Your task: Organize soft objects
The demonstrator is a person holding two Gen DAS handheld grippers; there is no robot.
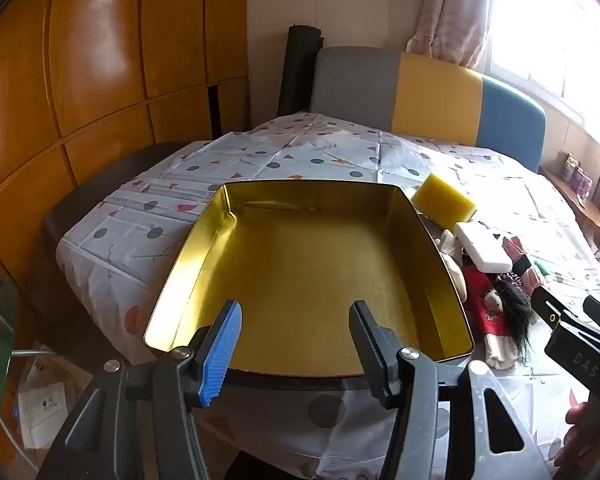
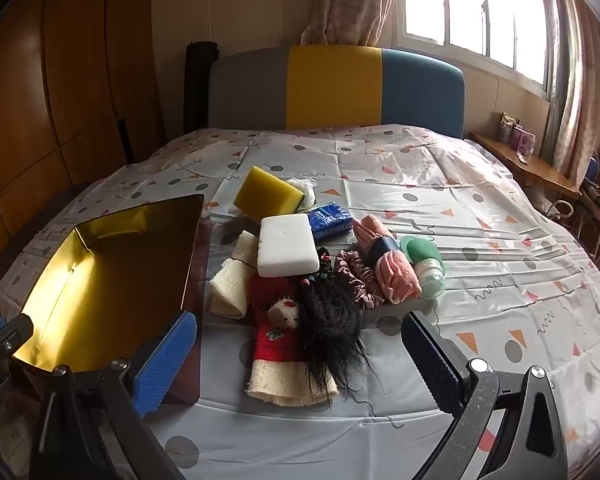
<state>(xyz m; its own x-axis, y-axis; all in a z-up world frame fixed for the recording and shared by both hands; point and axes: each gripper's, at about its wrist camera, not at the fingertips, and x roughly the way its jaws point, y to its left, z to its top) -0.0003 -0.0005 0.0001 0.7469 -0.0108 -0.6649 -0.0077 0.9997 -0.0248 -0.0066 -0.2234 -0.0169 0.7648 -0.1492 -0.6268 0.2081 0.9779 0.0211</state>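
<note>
Gold tin [image 1: 312, 264] empty, near the bed's front left corner. Left gripper [image 1: 296, 344] partly open above its near rim, holding nothing. Only in right view: blue packet [image 2: 329, 220], scrunchie [image 2: 356, 280], green bottle [image 2: 426, 264]. Doll [image 2: 296, 332] lying lengthwise toward the headboard [image 2: 332, 88], near the front edge. Right gripper [image 2: 300, 356] wide open, empty.

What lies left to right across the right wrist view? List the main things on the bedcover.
Gold tin → cream knitted cloth → doll with black hair → dark pink scrunchie → pink rolled towel → green bottle.
</note>
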